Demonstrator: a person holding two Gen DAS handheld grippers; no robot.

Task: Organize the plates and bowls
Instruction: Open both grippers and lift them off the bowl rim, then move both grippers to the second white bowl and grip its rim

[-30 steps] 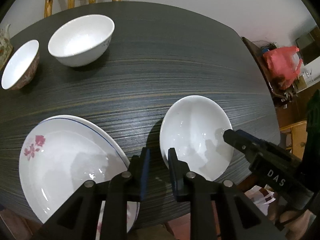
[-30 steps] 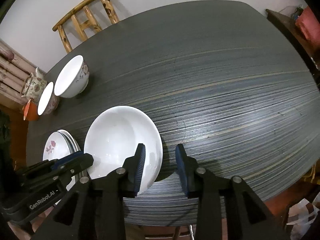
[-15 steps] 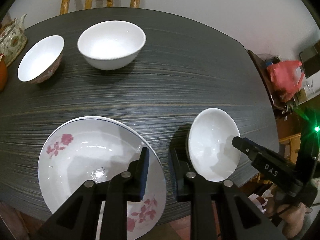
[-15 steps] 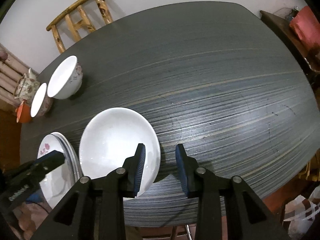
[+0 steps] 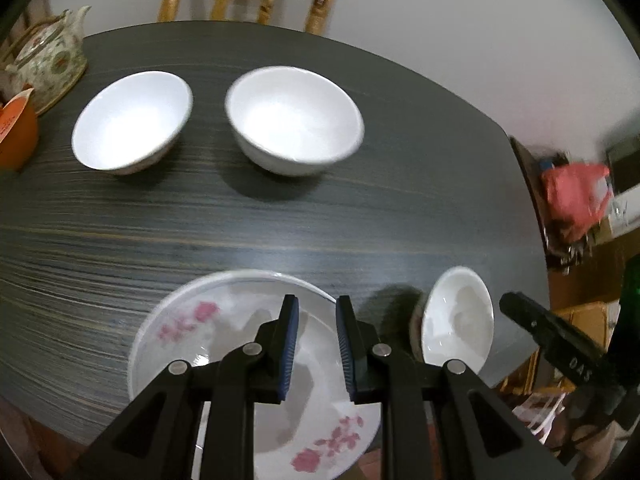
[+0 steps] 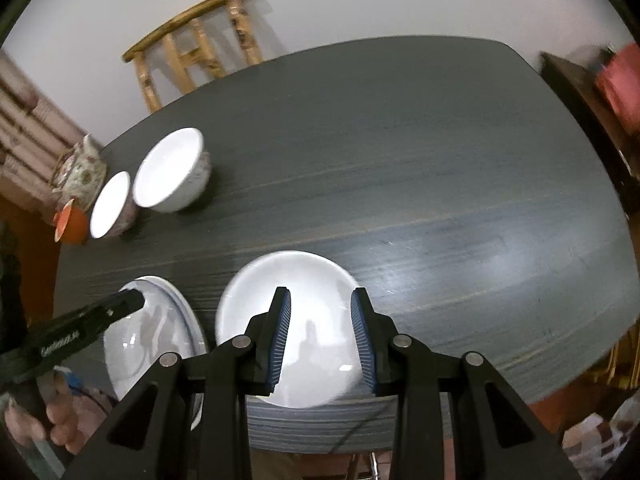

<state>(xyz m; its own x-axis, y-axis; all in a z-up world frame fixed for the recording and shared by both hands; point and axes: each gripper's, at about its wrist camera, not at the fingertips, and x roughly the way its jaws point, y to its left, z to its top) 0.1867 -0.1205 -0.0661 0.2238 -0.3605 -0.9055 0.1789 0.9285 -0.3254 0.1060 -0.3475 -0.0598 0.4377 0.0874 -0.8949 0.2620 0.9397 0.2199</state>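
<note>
hovering slightly parted and empty, left gripper over flowered plate, right gripper over white plate; gripping a rim seemed next.

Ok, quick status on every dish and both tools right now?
Flowered white plate: flat on the dark table, top of a stack, empty.
Plain white shallow dish: upright at the table's near edge, empty.
Large white bowl: upright, empty.
Smaller white bowl: upright, empty.
Left tool: above the flowered plate, open, holding nothing.
Right tool: above the shallow dish, open, holding nothing.
</note>
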